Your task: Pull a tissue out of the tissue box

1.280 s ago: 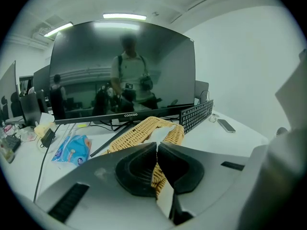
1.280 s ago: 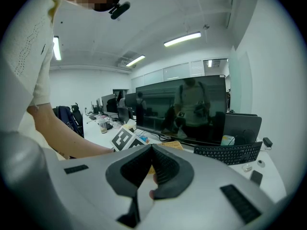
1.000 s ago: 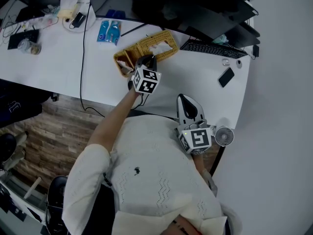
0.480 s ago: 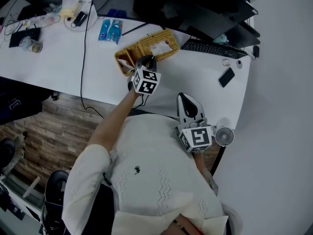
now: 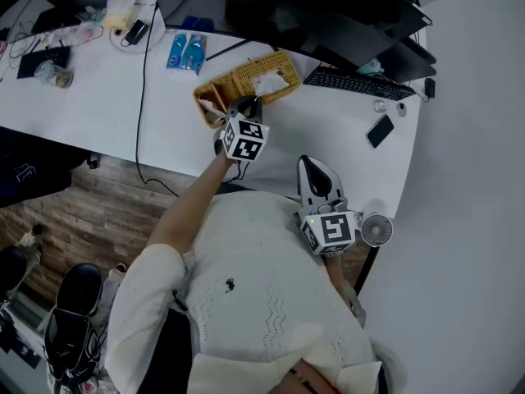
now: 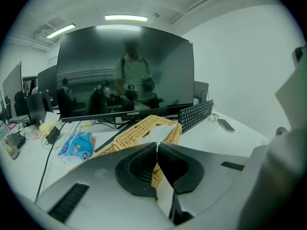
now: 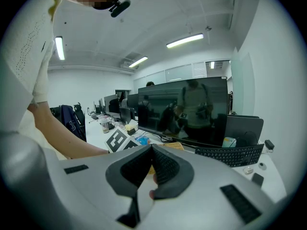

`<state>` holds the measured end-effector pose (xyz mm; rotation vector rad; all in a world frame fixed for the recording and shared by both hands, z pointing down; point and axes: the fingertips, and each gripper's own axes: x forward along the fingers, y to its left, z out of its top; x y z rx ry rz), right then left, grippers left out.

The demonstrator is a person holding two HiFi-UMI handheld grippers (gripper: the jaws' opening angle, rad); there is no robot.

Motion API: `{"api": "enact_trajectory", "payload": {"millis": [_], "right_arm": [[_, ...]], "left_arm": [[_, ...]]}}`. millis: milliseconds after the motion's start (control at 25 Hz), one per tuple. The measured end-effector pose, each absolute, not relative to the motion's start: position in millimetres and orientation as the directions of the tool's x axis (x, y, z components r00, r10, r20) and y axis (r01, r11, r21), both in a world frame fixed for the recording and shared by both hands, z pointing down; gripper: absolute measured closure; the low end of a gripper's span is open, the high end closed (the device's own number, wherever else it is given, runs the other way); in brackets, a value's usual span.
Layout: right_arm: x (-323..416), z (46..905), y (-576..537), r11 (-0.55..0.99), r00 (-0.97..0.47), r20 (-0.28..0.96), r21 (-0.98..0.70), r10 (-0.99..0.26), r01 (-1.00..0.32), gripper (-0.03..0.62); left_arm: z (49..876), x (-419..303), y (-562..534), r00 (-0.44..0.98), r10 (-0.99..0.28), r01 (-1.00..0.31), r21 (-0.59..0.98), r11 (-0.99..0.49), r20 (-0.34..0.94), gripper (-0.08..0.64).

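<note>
A woven wicker tissue box (image 5: 239,79) lies on the white desk (image 5: 90,105) in front of a monitor, with a white tissue (image 5: 271,80) poking out of its top. My left gripper (image 5: 248,102) hovers over the near side of the box with its jaws shut and nothing between them. In the left gripper view the box (image 6: 136,131) and tissue (image 6: 161,133) sit just beyond the closed left gripper (image 6: 157,145). My right gripper (image 5: 310,165) stays back by the desk's front edge, close to my body. There too the right gripper (image 7: 151,148) is shut and holds nothing.
A black keyboard (image 5: 357,82) and a phone (image 5: 379,129) lie right of the box. Two blue packets (image 5: 182,53) lie to its left, and a black cable (image 5: 139,97) crosses the desk. A small fan (image 5: 376,229) stands by the desk's right corner. Monitors (image 5: 328,19) line the back.
</note>
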<state>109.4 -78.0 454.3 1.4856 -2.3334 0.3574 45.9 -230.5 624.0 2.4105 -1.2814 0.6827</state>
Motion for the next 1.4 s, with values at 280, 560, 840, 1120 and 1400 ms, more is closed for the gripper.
{"api": "enact_trajectory", "payload": {"millis": [280, 560, 840, 1120, 1400], "right_arm": [[108, 451, -80, 0.422, -0.392, 0.417, -0.022, -0.82, -0.906, 0.591], [108, 452, -80, 0.424, -0.395, 0.414, -0.023, -0.82, -0.905, 0.591], [109, 454, -78, 0.429, -0.4, 0.408, -0.022, -0.821, -0.903, 0.591], [108, 453, -77, 0.438, -0.405, 0.406, -0.014, -0.819, -0.899, 0.591], [107, 450, -76, 0.44, -0.405, 0.405, -0.01, -0.82, -0.898, 0.591]], "left_arm": [[622, 44, -227, 0.481, -0.68, -0.837, 0.061, -0.543, 0.554, 0.545], [622, 43, -224, 0.48, -0.681, -0.839, 0.063, -0.541, 0.553, 0.545], [623, 42, -221, 0.474, -0.686, -0.842, 0.058, -0.536, 0.552, 0.545], [624, 41, -215, 0.474, -0.683, -0.843, 0.061, -0.535, 0.555, 0.545], [622, 42, -209, 0.482, -0.678, -0.838, 0.064, -0.543, 0.556, 0.545]]}}
